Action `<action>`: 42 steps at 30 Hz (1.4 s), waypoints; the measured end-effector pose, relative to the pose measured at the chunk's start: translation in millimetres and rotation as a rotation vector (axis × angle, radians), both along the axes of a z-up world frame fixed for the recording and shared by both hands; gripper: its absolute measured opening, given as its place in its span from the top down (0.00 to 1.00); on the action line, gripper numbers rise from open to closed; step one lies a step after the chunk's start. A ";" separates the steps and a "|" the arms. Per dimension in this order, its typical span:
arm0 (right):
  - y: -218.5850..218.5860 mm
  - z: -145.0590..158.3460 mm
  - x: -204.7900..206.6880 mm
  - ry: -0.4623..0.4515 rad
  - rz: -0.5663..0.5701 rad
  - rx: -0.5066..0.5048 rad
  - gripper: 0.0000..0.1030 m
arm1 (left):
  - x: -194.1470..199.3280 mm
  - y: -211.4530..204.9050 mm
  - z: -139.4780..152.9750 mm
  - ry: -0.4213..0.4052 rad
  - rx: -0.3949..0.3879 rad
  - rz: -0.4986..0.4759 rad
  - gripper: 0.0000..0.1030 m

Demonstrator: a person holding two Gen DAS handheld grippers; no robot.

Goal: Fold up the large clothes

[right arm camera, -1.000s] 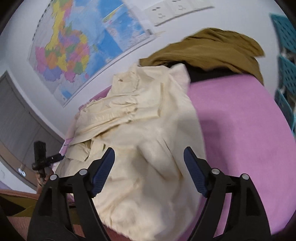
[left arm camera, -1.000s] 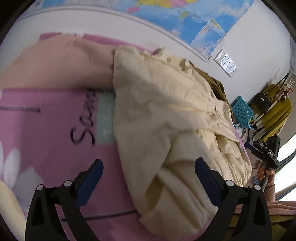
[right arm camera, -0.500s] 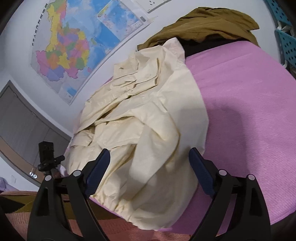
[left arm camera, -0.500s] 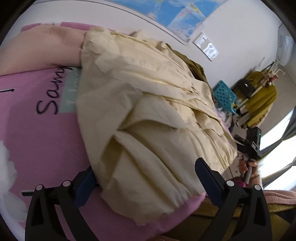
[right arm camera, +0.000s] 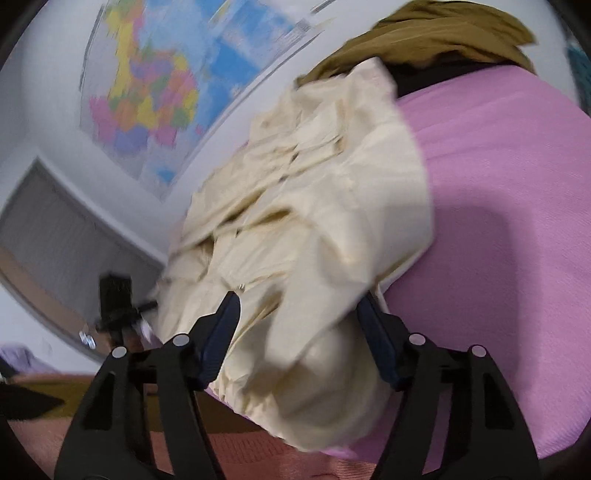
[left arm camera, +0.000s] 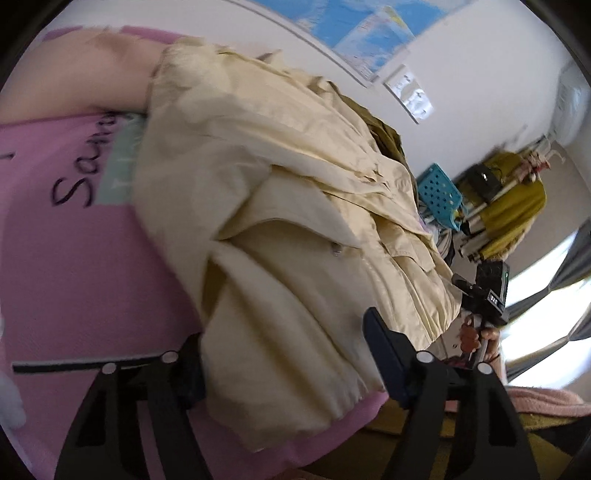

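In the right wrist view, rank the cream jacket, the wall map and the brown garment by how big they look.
1. cream jacket, though it lies nearest the camera
2. wall map
3. brown garment, partly cut off by the frame edge, so its place is unsure

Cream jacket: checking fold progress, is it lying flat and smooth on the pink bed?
No, the cream jacket lies bunched and creased.

Cream jacket (left arm camera: 295, 206), crumpled, on pink bedcover (left arm camera: 74, 266).
The jacket is laid in loose folds; its gathered hem (right arm camera: 295, 398) is draped over the near edge of the bedcover.
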State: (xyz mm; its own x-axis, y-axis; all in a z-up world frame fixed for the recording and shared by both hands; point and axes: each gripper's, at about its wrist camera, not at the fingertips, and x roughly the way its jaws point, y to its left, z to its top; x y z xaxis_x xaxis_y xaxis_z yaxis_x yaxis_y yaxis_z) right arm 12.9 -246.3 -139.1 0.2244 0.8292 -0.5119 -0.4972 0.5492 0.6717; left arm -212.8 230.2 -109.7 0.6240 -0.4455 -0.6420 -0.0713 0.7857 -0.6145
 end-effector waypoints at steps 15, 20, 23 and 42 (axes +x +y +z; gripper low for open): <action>-3.2 3.6 -23.9 -0.057 0.019 -0.101 0.22 | 16.0 -11.9 2.5 -0.003 -0.027 0.009 0.07; 4.9 1.1 -22.0 -0.014 0.061 -0.057 0.35 | 9.6 -16.3 3.7 0.015 0.048 0.047 0.31; -6.2 1.8 -23.6 0.003 0.010 -0.067 0.40 | 4.7 -7.0 0.7 0.012 -0.006 0.061 0.28; 7.3 15.7 -37.5 -0.009 0.001 0.080 0.85 | 3.7 -10.0 11.8 0.017 0.022 0.117 0.75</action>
